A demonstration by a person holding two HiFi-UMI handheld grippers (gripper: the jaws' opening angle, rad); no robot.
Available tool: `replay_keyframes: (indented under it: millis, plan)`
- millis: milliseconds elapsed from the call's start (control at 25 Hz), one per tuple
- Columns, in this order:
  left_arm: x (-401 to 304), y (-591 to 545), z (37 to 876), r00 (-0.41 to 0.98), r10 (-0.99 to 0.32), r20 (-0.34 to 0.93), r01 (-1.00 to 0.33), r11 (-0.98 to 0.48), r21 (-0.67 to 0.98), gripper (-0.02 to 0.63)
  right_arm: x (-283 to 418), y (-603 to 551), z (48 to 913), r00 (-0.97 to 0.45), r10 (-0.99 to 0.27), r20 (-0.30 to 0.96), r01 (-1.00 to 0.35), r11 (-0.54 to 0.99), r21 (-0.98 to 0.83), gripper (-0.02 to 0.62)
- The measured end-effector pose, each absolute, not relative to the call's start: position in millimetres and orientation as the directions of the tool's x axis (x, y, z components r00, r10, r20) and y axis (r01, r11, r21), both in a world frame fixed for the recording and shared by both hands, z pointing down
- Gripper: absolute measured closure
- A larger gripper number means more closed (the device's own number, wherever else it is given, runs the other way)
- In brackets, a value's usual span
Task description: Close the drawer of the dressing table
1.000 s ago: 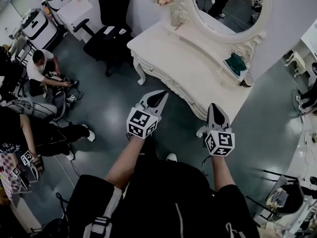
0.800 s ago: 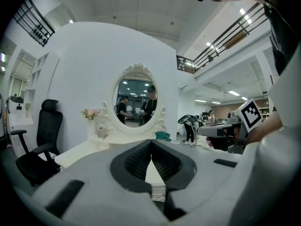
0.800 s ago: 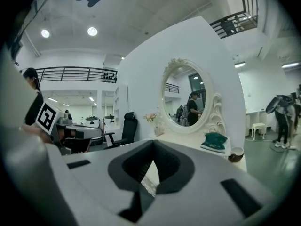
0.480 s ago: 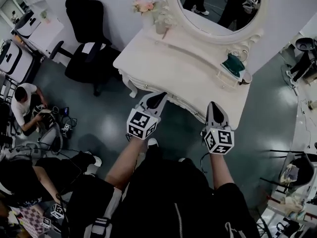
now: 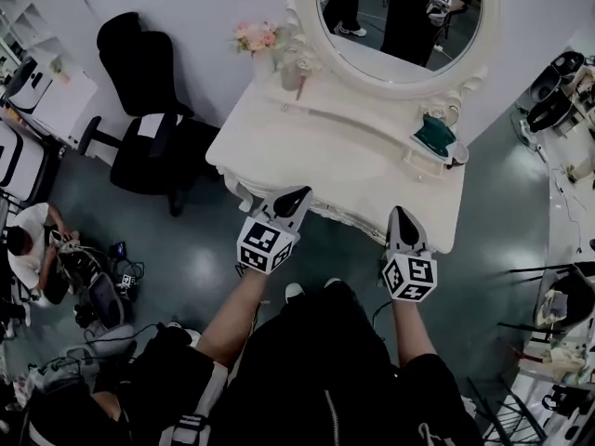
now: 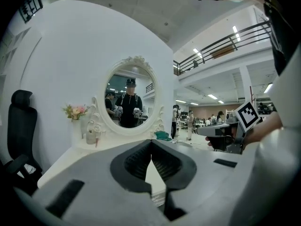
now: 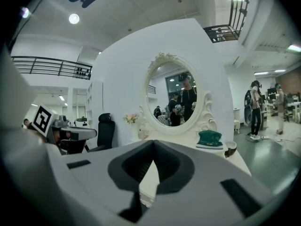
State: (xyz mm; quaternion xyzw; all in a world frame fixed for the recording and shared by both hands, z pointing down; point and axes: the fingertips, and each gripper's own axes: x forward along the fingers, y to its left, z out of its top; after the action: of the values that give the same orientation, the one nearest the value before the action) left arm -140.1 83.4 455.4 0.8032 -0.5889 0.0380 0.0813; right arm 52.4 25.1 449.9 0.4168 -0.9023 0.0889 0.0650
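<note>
Closing is not yet begun: the left tongs [image 5: 296, 196] and right tongs [image 5: 402, 214], each pressed together and empty, are held just short of the ornate white dressing-table worktop [image 5: 307, 147] — its white drawer front [image 5: 344, 214], between their tips, is untouched.

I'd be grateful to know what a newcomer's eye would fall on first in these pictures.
The ornate white dressing table with its big oval mirror, against the wall ahead of the person. Next, the left gripper and right gripper, both shut and empty, held side by side near the table's front edge. Pink flowers at its back left add colour.
</note>
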Motion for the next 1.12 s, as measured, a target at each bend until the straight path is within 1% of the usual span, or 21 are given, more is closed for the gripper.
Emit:
replay_keyframes:
  millis: [320, 600, 1120]
  plan:
    - [-145, 40, 461, 0.375, -0.913, 0.162, -0.927, -0.366, 0.081, 0.604, 54, -4, 457, -0.580, -0.794, 0.185, -0.815, 0.566, -0.124, 0.591]
    - [-147, -17, 467, 0.421, -0.889, 0.178, -0.907, -0.417, 0.063, 0.604, 52, -53, 469, -0.546, -0.817, 0.187, -0.838, 0.528, -0.140, 0.591]
    - [-148, -143, 461, 0.446, -0.875, 0.186, -0.894, -0.445, 0.053, 0.603, 41, -177, 459, -0.545, -0.823, 0.159, -0.838, 0.527, -0.143, 0.591]
